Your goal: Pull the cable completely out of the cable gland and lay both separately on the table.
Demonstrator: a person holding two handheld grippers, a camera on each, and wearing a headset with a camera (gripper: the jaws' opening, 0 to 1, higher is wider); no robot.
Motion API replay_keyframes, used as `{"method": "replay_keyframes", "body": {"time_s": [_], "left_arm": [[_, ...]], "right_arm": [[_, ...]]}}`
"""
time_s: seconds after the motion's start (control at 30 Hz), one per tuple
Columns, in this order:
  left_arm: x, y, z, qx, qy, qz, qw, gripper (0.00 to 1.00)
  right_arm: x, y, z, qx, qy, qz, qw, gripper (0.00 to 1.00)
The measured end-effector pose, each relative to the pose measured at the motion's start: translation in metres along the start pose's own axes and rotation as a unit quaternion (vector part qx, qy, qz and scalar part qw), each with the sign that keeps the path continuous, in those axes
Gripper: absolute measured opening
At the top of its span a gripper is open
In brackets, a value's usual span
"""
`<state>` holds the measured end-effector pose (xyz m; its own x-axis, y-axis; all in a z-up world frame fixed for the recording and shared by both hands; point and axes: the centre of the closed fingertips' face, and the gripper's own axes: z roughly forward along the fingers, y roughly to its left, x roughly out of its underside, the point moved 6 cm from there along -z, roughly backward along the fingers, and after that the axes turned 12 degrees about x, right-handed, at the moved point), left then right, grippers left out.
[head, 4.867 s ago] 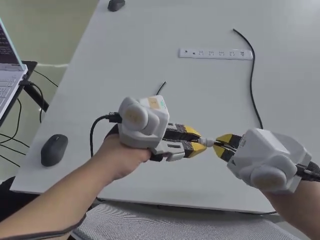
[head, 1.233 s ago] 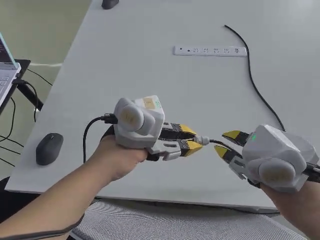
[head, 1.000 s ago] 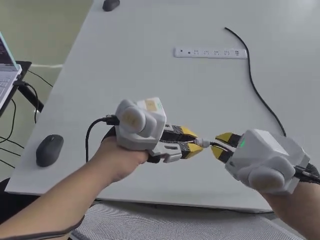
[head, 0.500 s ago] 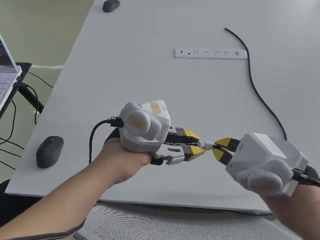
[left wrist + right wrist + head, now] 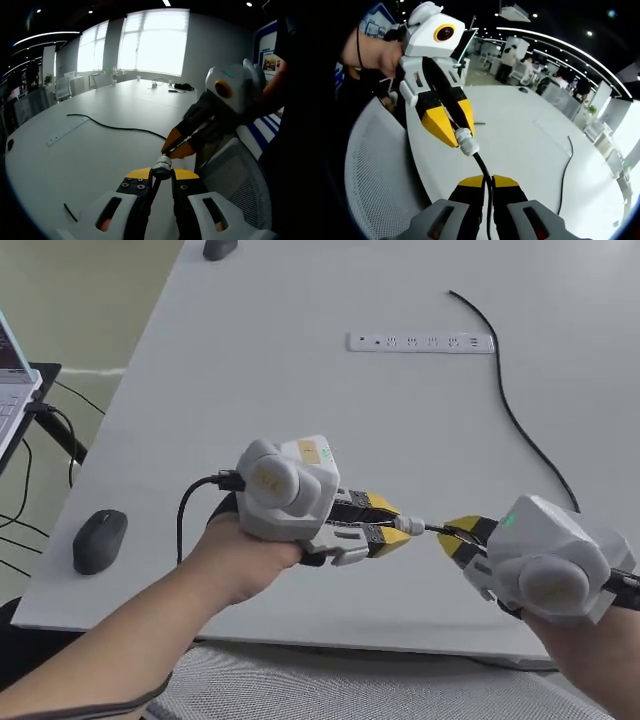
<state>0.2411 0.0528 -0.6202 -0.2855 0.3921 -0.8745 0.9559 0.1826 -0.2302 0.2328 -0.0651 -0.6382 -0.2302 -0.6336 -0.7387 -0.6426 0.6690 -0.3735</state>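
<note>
A small white cable gland (image 5: 408,526) is held above the table's near edge, with my left gripper (image 5: 393,524) shut on it. A thin black cable (image 5: 432,530) runs out of the gland to the right into my right gripper (image 5: 462,536), which is shut on it. In the left gripper view the gland (image 5: 162,166) sits between my yellow jaws, and the right gripper (image 5: 174,148) is close beyond it. In the right gripper view the cable (image 5: 482,169) rises from my shut jaws to the gland (image 5: 466,141), held by the left gripper (image 5: 448,126).
On the white table (image 5: 280,370) lie a power strip (image 5: 420,342) and a long black cord (image 5: 510,405) at the back right. A mouse (image 5: 98,539) rests near the left front corner. A laptop (image 5: 8,375) stands off the left edge.
My right gripper, open and apart a second ago, closed in to the gland and shut on the cable. It has since drawn right, baring more cable between the grippers.
</note>
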Motion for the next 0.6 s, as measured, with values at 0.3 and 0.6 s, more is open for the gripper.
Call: {"method": "replay_keyframes", "body": {"time_s": [0.3,0.6], "left_arm": [[-0.001,0.001,-0.005,-0.002,-0.008,-0.002,1.0,0.15],[-0.002,0.002,-0.007,-0.003,-0.017,-0.003,0.9998,0.15]], "right_arm": [[0.017,-0.01,0.003,0.018,0.022,0.059,0.9979,0.0],[0.032,-0.018,0.009,0.043,0.032,0.103,0.9932,0.0]]}}
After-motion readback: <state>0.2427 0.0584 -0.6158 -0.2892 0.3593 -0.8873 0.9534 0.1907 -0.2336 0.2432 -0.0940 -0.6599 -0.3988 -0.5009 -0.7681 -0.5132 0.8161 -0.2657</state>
